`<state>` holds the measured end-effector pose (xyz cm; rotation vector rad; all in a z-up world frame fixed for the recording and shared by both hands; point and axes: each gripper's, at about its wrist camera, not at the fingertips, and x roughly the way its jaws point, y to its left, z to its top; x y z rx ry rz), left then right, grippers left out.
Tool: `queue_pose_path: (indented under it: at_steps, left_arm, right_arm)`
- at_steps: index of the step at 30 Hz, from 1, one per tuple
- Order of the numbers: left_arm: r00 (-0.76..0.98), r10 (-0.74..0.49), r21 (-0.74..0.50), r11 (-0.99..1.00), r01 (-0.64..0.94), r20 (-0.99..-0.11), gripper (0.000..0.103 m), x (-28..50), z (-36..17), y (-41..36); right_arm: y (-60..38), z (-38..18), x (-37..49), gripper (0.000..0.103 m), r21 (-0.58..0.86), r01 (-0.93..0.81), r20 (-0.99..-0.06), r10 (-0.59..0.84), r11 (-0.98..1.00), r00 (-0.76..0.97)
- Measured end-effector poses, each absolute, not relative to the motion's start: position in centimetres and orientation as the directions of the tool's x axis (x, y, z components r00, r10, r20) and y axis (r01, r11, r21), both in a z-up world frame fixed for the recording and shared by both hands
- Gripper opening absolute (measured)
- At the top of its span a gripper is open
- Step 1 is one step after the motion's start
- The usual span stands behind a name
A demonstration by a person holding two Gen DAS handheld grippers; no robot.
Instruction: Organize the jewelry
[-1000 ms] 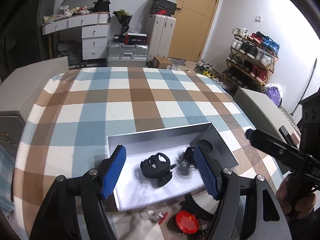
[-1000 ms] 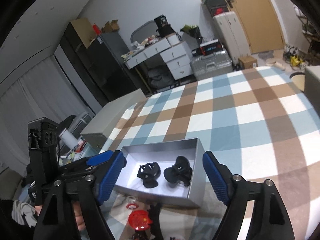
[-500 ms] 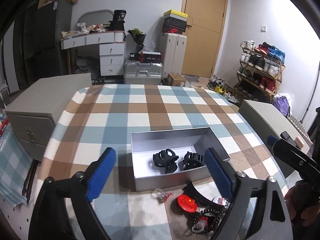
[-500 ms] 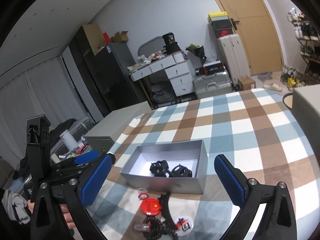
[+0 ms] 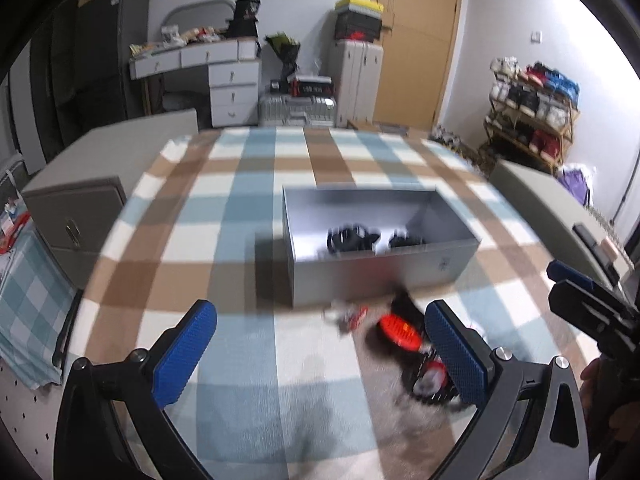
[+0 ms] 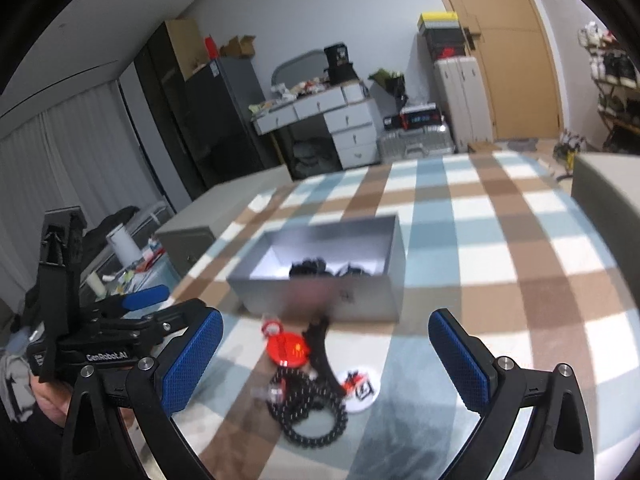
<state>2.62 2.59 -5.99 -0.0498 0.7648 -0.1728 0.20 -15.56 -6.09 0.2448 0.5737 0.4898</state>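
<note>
Two black hair clips [image 5: 352, 239] are lying side by side inside the grey box [image 5: 384, 272] in the left wrist view, blurred, toward its right half. The box is sitting on the checked worktop [image 5: 240, 240] with its long axis running left to right across the picture and its open top facing up. Left tongs [image 5: 320, 344] are hovering near the front edge of the worktop; the jaws are opening, now spread wide, nothing between the blue pads [image 5: 184, 354]. A red round piece [image 5: 400, 330] and other small items, too blurred to name, are lying just in front of the box's near wall, beside the right pad. Broad bare cloth is stretching to the left of the box and behind it. Right tongs [image 5: 580, 300] are showing at the right border.

Right wrist view: the box [image 6: 320, 292] is lying with its long axis running from lower left to upper right, one corner turned toward the camera. The clips [image 6: 308, 268] are showing over its near wall. Right tongs [image 6: 326, 356] are spread wide and released, holding nothing. Between the pads, on the cloth, a red disc [image 6: 290, 350], a coiled black bead string [image 6: 312, 412] and a white round badge [image 6: 360, 390] are lying close together, near the box's front wall. Open cloth [image 6: 500, 248] is running right of the box to the far edge. Left tongs [image 6: 120, 320], held by a hand [image 6: 52, 400], are sitting at the left border.
</note>
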Motion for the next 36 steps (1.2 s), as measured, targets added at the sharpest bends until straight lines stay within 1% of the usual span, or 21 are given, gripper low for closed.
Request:
queue_pose_path:
  at_steps: [3, 8, 13, 16, 17, 18, 19, 21, 22, 24, 25, 26, 27, 31, 32, 34, 35, 36]
  left_arm:
    - [0.675, -0.171, -0.101, 0.985, 0.142, -0.718, 0.102, 2.8, -7.2, 2.4]
    - [0.636, -0.200, -0.142, 0.980, 0.143, -0.745, 0.101, 3.8, -8.3, 2.7]
    - [0.603, -0.240, -0.166, 0.970, 0.178, -0.761, 0.101, 5.1, -9.1, 2.4]
    - [0.590, -0.259, -0.188, 0.965, 0.181, -0.764, 0.101, 5.6, -9.3, 2.4]
    - [0.588, -0.267, -0.201, 0.964, 0.177, -0.764, 0.099, 5.6, -9.3, 2.5]
    - [0.585, -0.276, -0.213, 0.961, 0.176, -0.762, 0.095, 5.7, -9.4, 2.6]
    - [0.579, -0.290, -0.229, 0.957, 0.178, -0.762, 0.093, 5.7, -9.4, 2.6]
    - [0.569, -0.296, -0.239, 0.955, 0.175, -0.767, 0.085, 5.8, -9.7, 2.6]
    - [0.563, -0.300, -0.242, 0.954, 0.177, -0.770, 0.082, 5.8, -9.8, 2.4]
    - [0.553, -0.303, -0.245, 0.953, 0.178, -0.776, 0.069, 5.9, -10.0, 2.3]
    - [0.551, -0.301, -0.244, 0.953, 0.176, -0.778, 0.067, 6.0, -10.1, 2.2]
    - [0.555, -0.305, -0.246, 0.952, 0.181, -0.774, 0.063, 5.8, -10.0, 2.1]
    - [0.550, -0.314, -0.254, 0.949, 0.184, -0.774, 0.060, 6.1, -10.0, 2.1]
    - [0.548, -0.294, -0.226, 0.955, 0.190, -0.783, 0.058, 6.2, -9.9, 1.8]
    - [0.546, -0.293, -0.224, 0.956, 0.191, -0.785, 0.056, 6.2, -9.8, 1.7]
    - [0.534, -0.304, -0.228, 0.952, 0.205, -0.789, 0.048, 6.3, -9.8, 1.5]
    - [0.524, -0.312, -0.233, 0.949, 0.212, -0.792, 0.042, 6.3, -9.8, 1.4]
    - [0.522, -0.301, -0.221, 0.952, 0.211, -0.798, 0.034, 6.3, -9.8, 1.3]
  right_arm:
    - [-15.5, -7.3, 0.5, 0.103, 0.375, -0.364, -0.481, 0.515, 0.853, 0.710]
    - [-15.6, -8.3, 1.0, 0.103, 0.401, -0.347, -0.505, 0.520, 0.848, 0.689]
    - [-15.4, -8.9, 1.7, 0.103, 0.401, -0.334, -0.546, 0.515, 0.853, 0.661]
    - [-15.2, -9.2, 2.0, 0.103, 0.402, -0.340, -0.554, 0.522, 0.850, 0.649]
    - [-15.2, -9.3, 2.1, 0.103, 0.405, -0.340, -0.554, 0.523, 0.849, 0.648]
    - [-15.2, -9.5, 2.3, 0.103, 0.409, -0.340, -0.552, 0.526, 0.847, 0.647]
    - [-15.3, -9.7, 2.5, 0.103, 0.410, -0.336, -0.555, 0.524, 0.848, 0.646]
    - [-15.4, -10.0, 2.8, 0.103, 0.414, -0.328, -0.561, 0.522, 0.849, 0.642]
    - [-15.4, -10.1, 3.0, 0.103, 0.417, -0.325, -0.562, 0.522, 0.849, 0.641]
    - [-15.5, -10.2, 3.2, 0.103, 0.417, -0.325, -0.564, 0.522, 0.849, 0.639]
    - [-15.4, -10.1, 3.2, 0.103, 0.414, -0.330, -0.564, 0.523, 0.849, 0.639]
    - [-15.4, -10.1, 3.2, 0.103, 0.407, -0.336, -0.561, 0.523, 0.849, 0.641]
    - [-15.3, -10.0, 3.1, 0.103, 0.401, -0.340, -0.561, 0.521, 0.851, 0.643]
    - [-15.0, -10.0, 3.4, 0.103, 0.390, -0.347, -0.569, 0.519, 0.853, 0.638]
    - [-14.9, -10.0, 3.5, 0.103, 0.388, -0.347, -0.569, 0.518, 0.854, 0.638]
    - [-14.8, -9.9, 3.5, 0.103, 0.386, -0.347, -0.566, 0.516, 0.855, 0.643]
    - [-14.8, -9.9, 3.5, 0.103, 0.387, -0.347, -0.564, 0.517, 0.854, 0.644]
    - [-14.8, -9.8, 3.4, 0.103, 0.389, -0.348, -0.563, 0.519, 0.853, 0.644]
